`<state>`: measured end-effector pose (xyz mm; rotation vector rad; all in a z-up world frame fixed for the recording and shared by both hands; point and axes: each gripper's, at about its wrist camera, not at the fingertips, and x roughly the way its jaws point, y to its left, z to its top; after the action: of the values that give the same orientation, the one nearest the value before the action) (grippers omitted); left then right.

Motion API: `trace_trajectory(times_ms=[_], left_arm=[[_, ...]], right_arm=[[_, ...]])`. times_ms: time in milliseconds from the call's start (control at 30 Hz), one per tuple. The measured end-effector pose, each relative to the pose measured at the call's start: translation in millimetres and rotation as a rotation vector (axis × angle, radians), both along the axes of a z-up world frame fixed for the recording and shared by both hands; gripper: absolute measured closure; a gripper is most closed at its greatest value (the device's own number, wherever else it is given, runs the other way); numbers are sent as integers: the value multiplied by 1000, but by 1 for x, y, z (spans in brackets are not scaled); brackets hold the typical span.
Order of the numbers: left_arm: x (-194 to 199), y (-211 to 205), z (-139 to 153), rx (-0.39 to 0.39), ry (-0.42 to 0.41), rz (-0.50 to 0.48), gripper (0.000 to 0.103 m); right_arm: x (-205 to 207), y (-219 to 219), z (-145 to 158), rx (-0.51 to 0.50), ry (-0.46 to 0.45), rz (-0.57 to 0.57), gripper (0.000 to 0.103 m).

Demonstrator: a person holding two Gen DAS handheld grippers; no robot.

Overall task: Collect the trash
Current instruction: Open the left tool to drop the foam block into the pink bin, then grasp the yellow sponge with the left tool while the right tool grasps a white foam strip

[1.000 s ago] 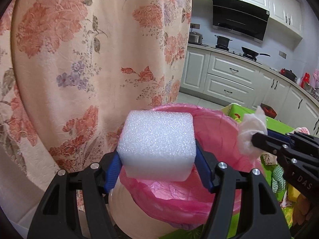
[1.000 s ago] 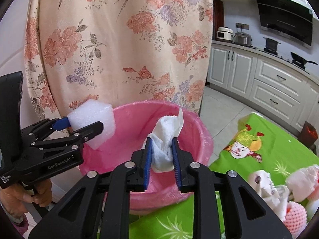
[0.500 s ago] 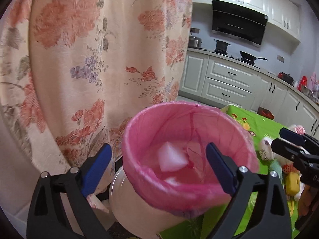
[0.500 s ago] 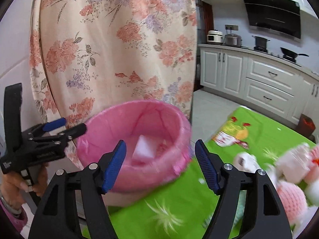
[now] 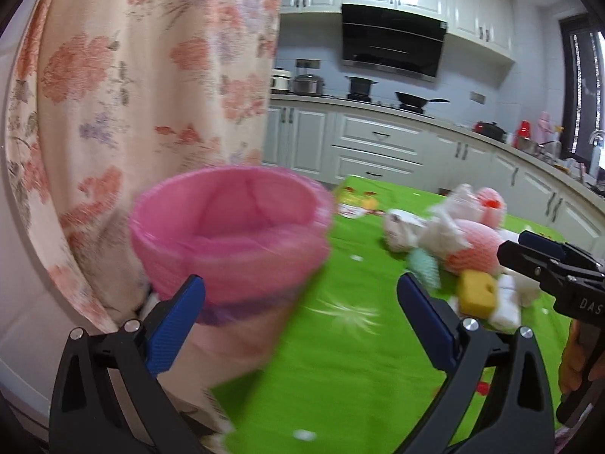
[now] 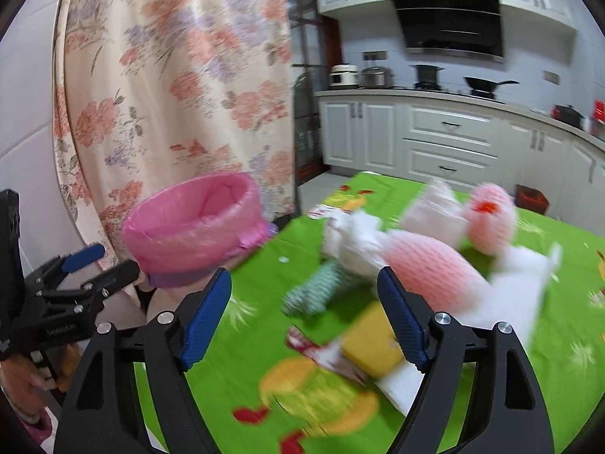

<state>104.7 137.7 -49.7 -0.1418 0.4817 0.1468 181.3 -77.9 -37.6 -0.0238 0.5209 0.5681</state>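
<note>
Both pairs of jaws stand wide apart with nothing between them. The left gripper point(image 5: 300, 314) is empty, and the right gripper's point(image 6: 302, 319) jaws have just been opening, its tissue gone from between its pads. Just beyond the left gripper stands the bin point(image 5: 230, 234), lined with a pink bag, at the edge of the table point(image 5: 340, 359) under its green cloth. Across the table from the bin lies the trash pile point(image 6: 416, 265): pink foam nets, white crumpled tissue, a green net and a yellow sponge point(image 6: 372, 340), all touching or overlapping.

Judging by where the grippers point, the step in hand is reaching for the next pieces. It would go best to pick one outlying piece per gripper, such as the yellow sponge nearest the right gripper, close fully on it, and keep the two grippers from crossing.

Motion blur smears the pile, so its pieces' edges are hard to separate. What lies in the bin is hidden behind its rim.
</note>
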Motion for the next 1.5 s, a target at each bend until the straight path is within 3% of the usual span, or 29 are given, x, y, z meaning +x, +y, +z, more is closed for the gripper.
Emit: trace_trajectory(times_ms=[200,467,600,1233,1267,1300,1400,1500], left_arm=[[3,-66,-20,10,26,-100,5],[2,-121,-33,49,29,-180,5],[3,-133,-37,107,23,-200,5],[38,-125,-32,62,44,-148,5],[38,-125,-32,60,50,-150,5],[38,-125,-33,58,54,-152,5],[42,-125,-31,63,62,-154,5],[51,-130,-30,75,78,-165,5]], right_arm=[[-17,-62,-16,12,-11,-136,27],[-5,-121,-31,52,27,-290,27],[10,-128,-36,60,41,-312,25],[65,-100,-48,34,104,-325,20],[65,-100,-49,37,107,-323,22],[65,-99,-50,37,105,-322,33],[59,-101,-49,27,90,-313,42],[45,-110,-46,23,62,-308,44]])
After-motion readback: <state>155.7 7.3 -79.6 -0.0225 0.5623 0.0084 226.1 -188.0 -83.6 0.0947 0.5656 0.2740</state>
